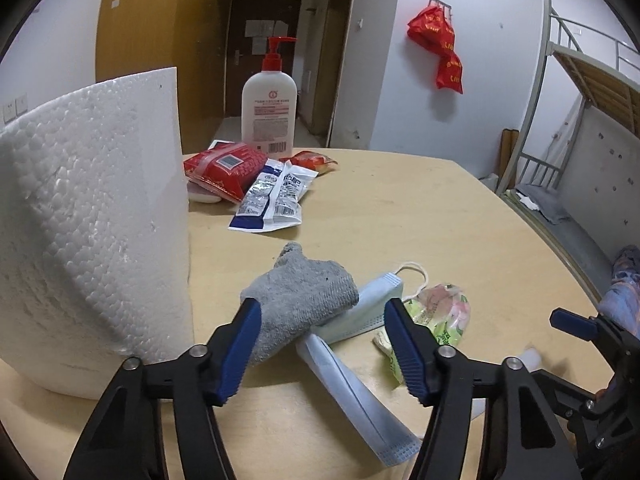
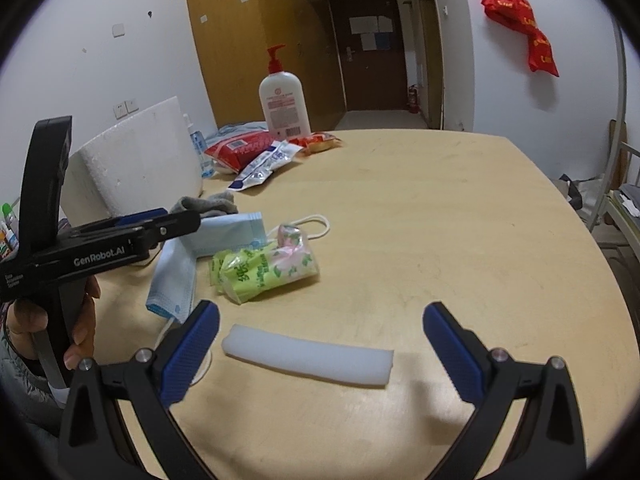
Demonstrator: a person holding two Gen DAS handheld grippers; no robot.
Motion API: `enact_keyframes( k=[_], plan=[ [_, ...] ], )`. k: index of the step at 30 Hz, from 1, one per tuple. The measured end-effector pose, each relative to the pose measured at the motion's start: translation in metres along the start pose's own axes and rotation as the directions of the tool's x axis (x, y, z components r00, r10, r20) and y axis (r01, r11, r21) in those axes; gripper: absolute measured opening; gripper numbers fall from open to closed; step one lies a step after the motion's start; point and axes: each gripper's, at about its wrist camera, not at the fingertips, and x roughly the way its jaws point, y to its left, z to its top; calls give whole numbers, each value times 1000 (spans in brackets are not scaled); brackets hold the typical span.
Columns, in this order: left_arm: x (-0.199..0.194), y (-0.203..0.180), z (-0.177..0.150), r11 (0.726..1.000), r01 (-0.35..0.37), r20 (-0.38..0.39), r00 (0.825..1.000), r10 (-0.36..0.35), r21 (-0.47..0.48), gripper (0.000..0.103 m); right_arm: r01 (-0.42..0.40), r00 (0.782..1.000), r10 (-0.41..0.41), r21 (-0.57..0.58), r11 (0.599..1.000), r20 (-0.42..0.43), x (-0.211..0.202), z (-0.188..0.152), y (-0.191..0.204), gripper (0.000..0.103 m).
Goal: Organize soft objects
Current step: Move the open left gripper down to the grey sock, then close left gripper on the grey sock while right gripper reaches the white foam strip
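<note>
Looks like you're lining up: your left claw (image 1: 320,344) is spread around the grey sock (image 1: 298,300) at lower centre, your right claw (image 2: 320,348) spread over the foam strip (image 2: 308,358) on the worktop (image 2: 440,220). Next, pinch gently.

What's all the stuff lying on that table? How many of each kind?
Grey sock: 1
Blue face masks: 2
Green tissue packs: 1 bundle
White foam strip: 1
White foam block: 1
Pump bottle: 1
Small clear bottle: 1
Red packets: 2
Blue-white sachets: 2
Total: 12
</note>
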Motion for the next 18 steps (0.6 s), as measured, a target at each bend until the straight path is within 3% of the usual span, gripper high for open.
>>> enact_keyframes(
  k=[8, 14, 18],
  plan=[
    [7, 3, 2, 998, -58, -9, 998, 58, -2, 40, -31, 999, 31, -23, 999, -31, 11, 6, 1, 103],
    [0, 4, 4, 999, -52, 23, 998, 52, -9, 24, -56, 997, 55, -28, 998, -58, 19, 6, 1, 103],
    [4, 8, 5, 999, -30, 3, 1000, 30, -24, 10, -68, 995, 66, -25, 997, -80, 22, 7, -1, 103]
  ],
)
